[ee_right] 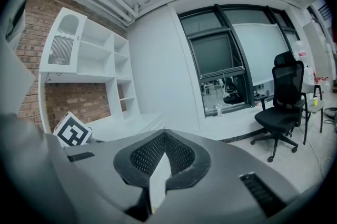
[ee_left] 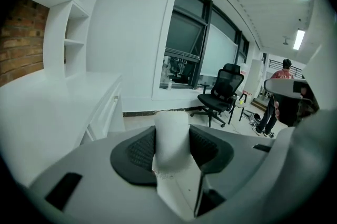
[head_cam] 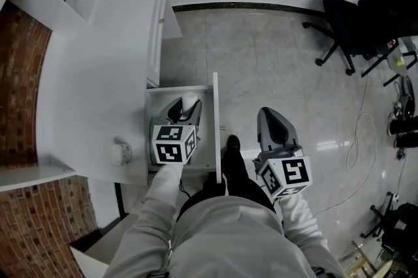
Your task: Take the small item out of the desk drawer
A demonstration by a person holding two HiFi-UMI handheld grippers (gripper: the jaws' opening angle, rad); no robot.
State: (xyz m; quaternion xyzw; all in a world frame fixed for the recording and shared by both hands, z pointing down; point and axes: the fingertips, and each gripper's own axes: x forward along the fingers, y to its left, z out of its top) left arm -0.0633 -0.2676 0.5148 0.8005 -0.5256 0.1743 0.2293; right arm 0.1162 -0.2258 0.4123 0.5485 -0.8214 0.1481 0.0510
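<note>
Holding: left gripper point(head_cam: 185, 109), jaws clamped on small white cylinder point(ee_left: 172, 139)
Where: over the open drawer point(head_cam: 215, 120) of the table point(head_cam: 91, 74)
Right gripper point(ee_right: 164, 138): jaws closed together, empty

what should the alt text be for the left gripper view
The left gripper grips a small white item between its dark pads. Behind are a white desk, wall shelves and a black office chair.

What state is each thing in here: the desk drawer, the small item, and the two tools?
desk drawer: pulled open.
small white item: clamped in the left tool, above the drawer.
left tool: shut on the small white item.
right tool: shut, nothing between its jaws.
</note>
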